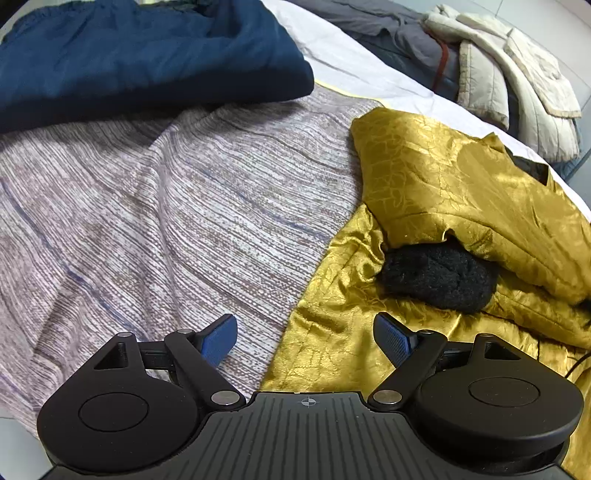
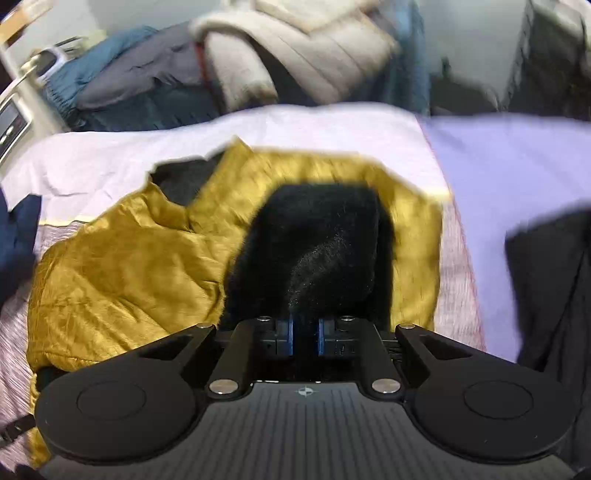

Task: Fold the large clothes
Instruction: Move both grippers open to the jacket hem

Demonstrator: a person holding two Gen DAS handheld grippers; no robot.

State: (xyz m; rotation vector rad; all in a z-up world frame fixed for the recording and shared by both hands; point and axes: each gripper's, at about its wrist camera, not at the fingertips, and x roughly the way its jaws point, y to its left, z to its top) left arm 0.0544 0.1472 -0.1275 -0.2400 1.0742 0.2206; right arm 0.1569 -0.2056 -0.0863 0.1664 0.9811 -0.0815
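Note:
A gold satin garment (image 1: 454, 192) with black fleece lining (image 1: 439, 277) lies crumpled on the bed at the right of the left wrist view. My left gripper (image 1: 304, 341) is open and empty, hovering over the garment's near edge and the striped cover. In the right wrist view, which is blurred by motion, the gold garment (image 2: 125, 266) spreads to the left. My right gripper (image 2: 306, 336) is shut on the black fleece lining (image 2: 317, 251), which bulges up in front of the fingers.
A striped mauve bed cover (image 1: 166, 206) lies under the garment. A folded dark blue garment (image 1: 140, 62) sits at the back left. Grey clothes (image 1: 406, 33) and a cream quilted coat (image 1: 517, 85) are piled beyond the white sheet (image 2: 295, 129). A dark cloth (image 2: 554, 288) hangs at right.

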